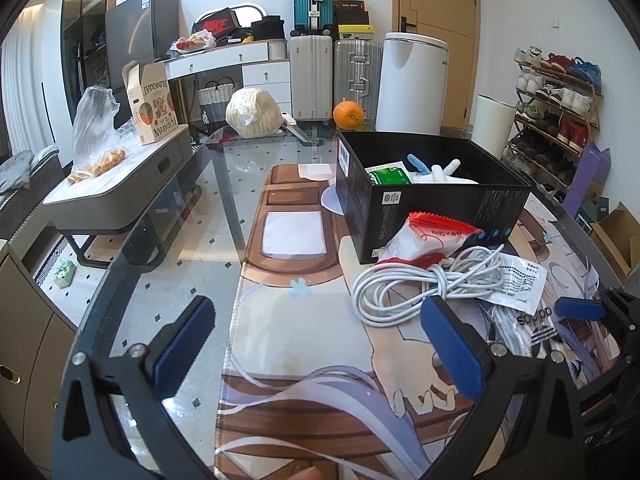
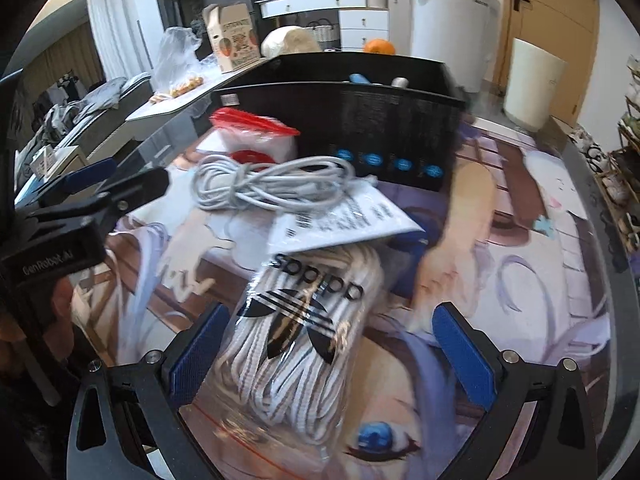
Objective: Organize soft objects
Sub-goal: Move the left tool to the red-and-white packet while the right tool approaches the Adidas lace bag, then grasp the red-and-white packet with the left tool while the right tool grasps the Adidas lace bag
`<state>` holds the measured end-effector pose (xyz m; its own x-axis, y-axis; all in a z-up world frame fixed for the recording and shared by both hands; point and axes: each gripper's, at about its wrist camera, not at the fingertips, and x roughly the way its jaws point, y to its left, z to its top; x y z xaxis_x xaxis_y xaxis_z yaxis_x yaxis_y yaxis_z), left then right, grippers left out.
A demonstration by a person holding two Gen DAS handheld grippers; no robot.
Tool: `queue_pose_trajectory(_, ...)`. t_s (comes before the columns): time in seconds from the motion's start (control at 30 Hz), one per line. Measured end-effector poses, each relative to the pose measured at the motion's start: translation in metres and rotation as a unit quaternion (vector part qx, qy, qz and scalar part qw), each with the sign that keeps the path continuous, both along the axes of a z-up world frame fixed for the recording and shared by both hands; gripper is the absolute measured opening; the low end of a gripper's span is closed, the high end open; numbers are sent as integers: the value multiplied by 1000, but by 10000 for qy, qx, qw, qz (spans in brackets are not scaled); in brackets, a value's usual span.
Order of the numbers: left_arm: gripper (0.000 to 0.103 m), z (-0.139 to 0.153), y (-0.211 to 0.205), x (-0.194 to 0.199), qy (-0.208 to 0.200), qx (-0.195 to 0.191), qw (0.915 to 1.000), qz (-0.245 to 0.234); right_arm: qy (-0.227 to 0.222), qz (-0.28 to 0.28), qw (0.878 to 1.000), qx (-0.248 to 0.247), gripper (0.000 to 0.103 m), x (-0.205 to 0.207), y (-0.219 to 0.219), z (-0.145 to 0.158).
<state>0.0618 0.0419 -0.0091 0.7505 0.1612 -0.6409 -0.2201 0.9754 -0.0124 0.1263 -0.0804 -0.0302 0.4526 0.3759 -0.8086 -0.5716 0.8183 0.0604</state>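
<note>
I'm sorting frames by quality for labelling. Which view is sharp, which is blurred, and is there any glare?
Left wrist view: sharp throughout, with fisheye bending at the edges and window reflections on the glass table. Right wrist view: motion-smeared, worst on the mat and black box; highlights glint on the bagged laces.

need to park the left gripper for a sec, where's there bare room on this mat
Free: the printed mat left of the white cable coil, running up past the black box, under the open left gripper.

Crowded: in front of the box, where the red-and-white packet, the cable, a leaflet and the adidas bag overlap, with the right gripper around the bag.
</note>
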Motion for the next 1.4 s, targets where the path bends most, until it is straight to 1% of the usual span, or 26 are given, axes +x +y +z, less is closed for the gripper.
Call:
queue_pose_trajectory(0.1, 103, -1, -1, 1, 17, 8, 10000, -20, -93, -152, 9998, -63, 102, 0, -7, -1)
queue_pose_trajectory(0.23, 103, -2, -4, 2, 48, 48, 10000, -50, -223, -176, 9994, -189, 102, 0, -8, -3)
queue_pose_trajectory(0.53, 103, -5, -8, 6, 116, 92, 9998, -123, -278, -253, 9992, -98, 102, -2, -7, -4)
queue_pose_trajectory(0.6, 103, -5, -8, 6, 120, 78, 9998, -129, -364, -265, 9989, -106, 95, -3, -8, -2)
queue_pose_trajectory(0.67, 103, -5, -8, 6, 114, 74, 9998, -130, -425, -200, 9989, -83, 73, -6, -8, 1)
queue_pose_trajectory(0.7, 103, -5, -8, 6, 114, 73, 9998, -135, -432, -184, 9989, -80, 68, -7, -8, 2)
queue_pose_trajectory(0.73, 103, -4, -8, 7, 110, 73, 9998, -143, -432, -145, 9989, -54, 60, -7, -8, 3)
queue_pose_trajectory(0.77, 103, -5, -9, 7, 108, 77, 9998, -147, -440, -120, 9989, -57, 56, -8, -8, 4)
queue_pose_trajectory(0.83, 103, -5, -11, 7, 106, 92, 9998, -160, -444, -57, 9990, -65, 52, -11, -9, 5)
queue_pose_trajectory(1.03, 103, -3, -18, 11, 99, 115, 9997, -215, -499, -8, 9987, -118, 45, -19, -21, 9)
queue_pose_trajectory(1.27, 103, -1, -27, 20, 97, 113, 9995, -262, -650, -384, 9971, -1, 45, -22, -53, 20)
queue_pose_trajectory(1.4, 103, -2, -29, 28, 134, 92, 9996, -250, -763, -480, 9959, 84, 45, -18, -63, 29)
